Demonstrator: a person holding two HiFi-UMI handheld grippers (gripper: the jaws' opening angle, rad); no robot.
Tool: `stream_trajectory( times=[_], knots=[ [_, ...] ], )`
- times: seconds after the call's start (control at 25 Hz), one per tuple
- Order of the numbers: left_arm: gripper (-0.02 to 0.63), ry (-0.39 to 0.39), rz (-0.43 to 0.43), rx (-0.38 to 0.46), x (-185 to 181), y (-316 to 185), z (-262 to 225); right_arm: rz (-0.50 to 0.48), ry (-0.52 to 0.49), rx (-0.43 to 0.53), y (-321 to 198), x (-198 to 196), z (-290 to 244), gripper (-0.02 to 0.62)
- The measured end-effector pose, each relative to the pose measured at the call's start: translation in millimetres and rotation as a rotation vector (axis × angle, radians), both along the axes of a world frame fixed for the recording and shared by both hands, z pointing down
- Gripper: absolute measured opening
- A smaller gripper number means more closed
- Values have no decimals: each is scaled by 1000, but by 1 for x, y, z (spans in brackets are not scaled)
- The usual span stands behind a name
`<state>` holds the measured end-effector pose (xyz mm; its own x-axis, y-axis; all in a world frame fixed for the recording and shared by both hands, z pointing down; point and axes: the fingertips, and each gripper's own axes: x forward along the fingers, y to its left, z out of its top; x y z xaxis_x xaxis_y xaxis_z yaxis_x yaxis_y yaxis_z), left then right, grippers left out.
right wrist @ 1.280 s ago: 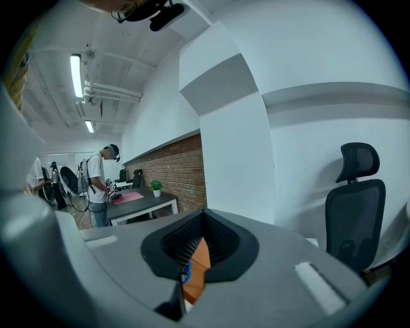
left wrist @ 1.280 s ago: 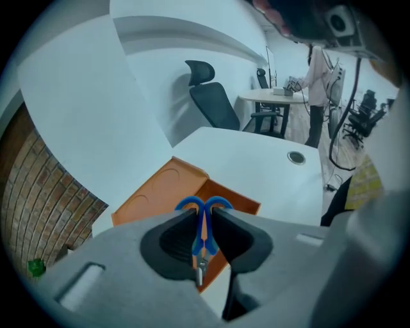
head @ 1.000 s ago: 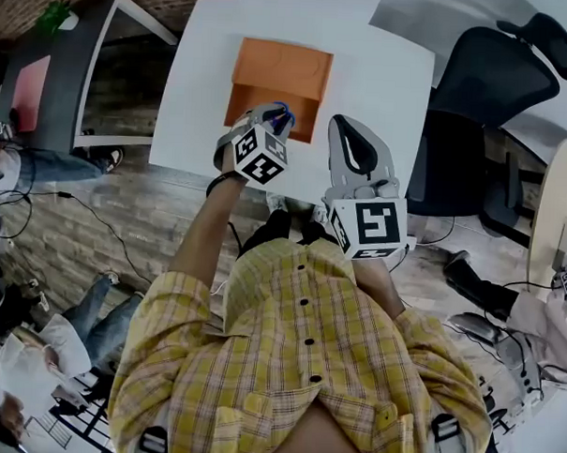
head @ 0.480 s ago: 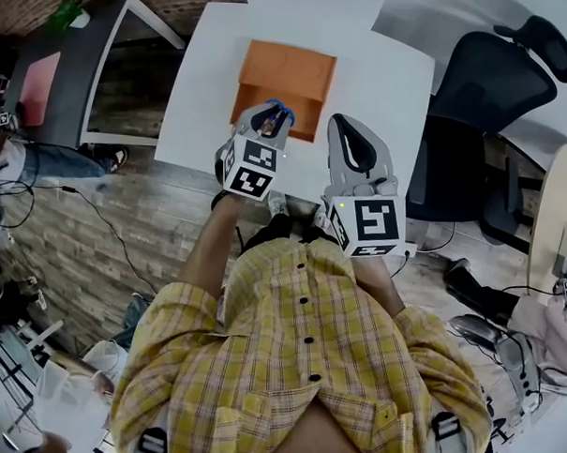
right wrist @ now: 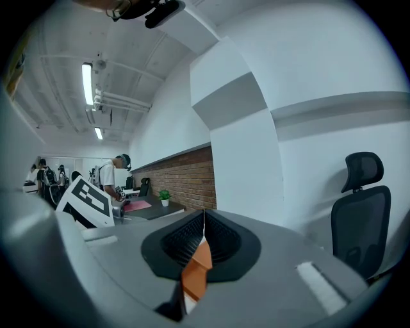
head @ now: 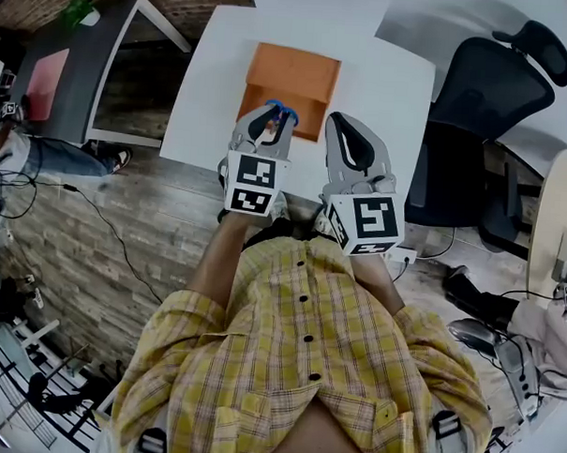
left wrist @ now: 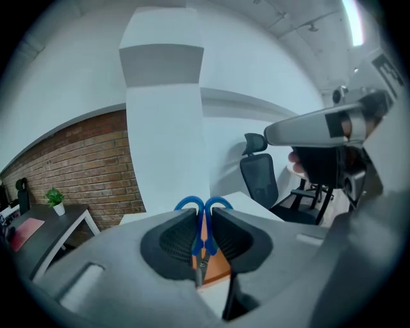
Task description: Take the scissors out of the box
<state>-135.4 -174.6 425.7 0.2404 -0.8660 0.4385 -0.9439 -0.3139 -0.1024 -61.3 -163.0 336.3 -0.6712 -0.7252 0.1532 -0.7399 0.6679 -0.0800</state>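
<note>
**Scissors** (left wrist: 202, 237): two rounded blue plastic loops and a grey metal pivot. They are clamped by the shanks between the ribbed black pads of the left gripper (left wrist: 204, 225), with the loops projecting past the tips at 12 o'clock.

**Left gripper** (head: 267, 117): a smooth grey moulded shell, closed on the scissors (head: 280, 109).

**Right gripper** (head: 339, 122): set at 3 o'clock of the left. Its jaws are brought together and nothing is held (right wrist: 204, 224).

**Box** (head: 292, 80): orange, rectangular and matt. It is set on the white table (head: 389, 75), at 12 o'clock of the left gripper.
</note>
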Motion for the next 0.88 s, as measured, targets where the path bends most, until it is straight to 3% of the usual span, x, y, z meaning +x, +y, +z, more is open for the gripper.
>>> stream_trajectory(
  times=[0.24, 0.88],
  knots=[
    [78, 73, -53, 51, -3, 9, -27, -6, -8, 20, 5, -3, -8, -5],
    [78, 150, -163, 299, -14, 27, -118, 8, -59, 71, 4, -3, -32, -8]
  ],
)
